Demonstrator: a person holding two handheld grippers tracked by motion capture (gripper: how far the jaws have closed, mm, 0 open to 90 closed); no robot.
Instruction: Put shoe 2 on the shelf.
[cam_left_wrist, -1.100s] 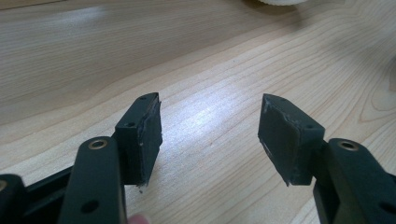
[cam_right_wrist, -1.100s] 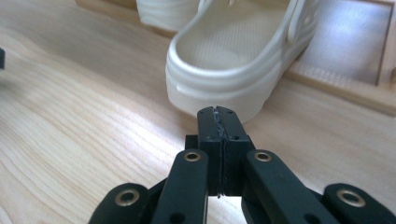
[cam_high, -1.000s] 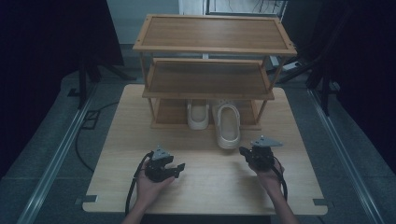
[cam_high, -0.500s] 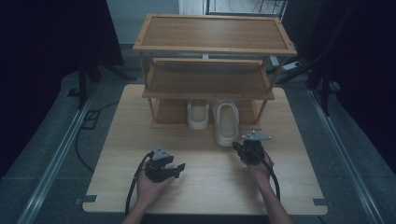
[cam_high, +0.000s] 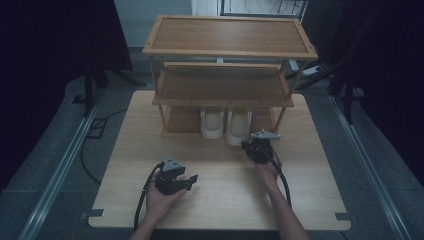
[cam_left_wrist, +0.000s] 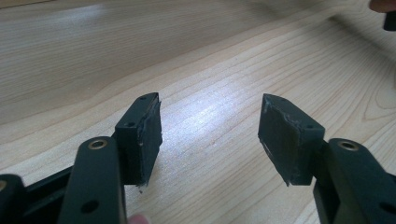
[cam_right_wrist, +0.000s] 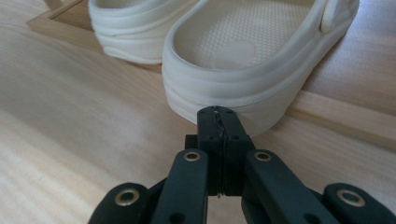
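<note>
Two cream clogs stand side by side at the bottom of the wooden shoe rack (cam_high: 223, 52), heels toward me. My right gripper (cam_high: 248, 146) (cam_right_wrist: 218, 114) is shut with nothing between its jaws, and its tips meet the heel of the right clog (cam_high: 239, 126) (cam_right_wrist: 252, 60). The left clog (cam_high: 212, 122) (cam_right_wrist: 135, 32) sits just beside it, farther in. My left gripper (cam_high: 191, 181) (cam_left_wrist: 210, 130) rests low over the table (cam_high: 225, 200) near the front, jaws open and empty, pointing right.
The rack's lowest frame rail (cam_right_wrist: 327, 112) runs under the right clog. Two bare shelves sit above. Cables trail from both grippers toward the front edge. Open tabletop (cam_left_wrist: 140, 56) lies between the hands and left of the rack.
My right gripper has moved left and toward the rack, up to the right clog's heel. That clog has slid farther in under the shelf. The left gripper has stayed put.
</note>
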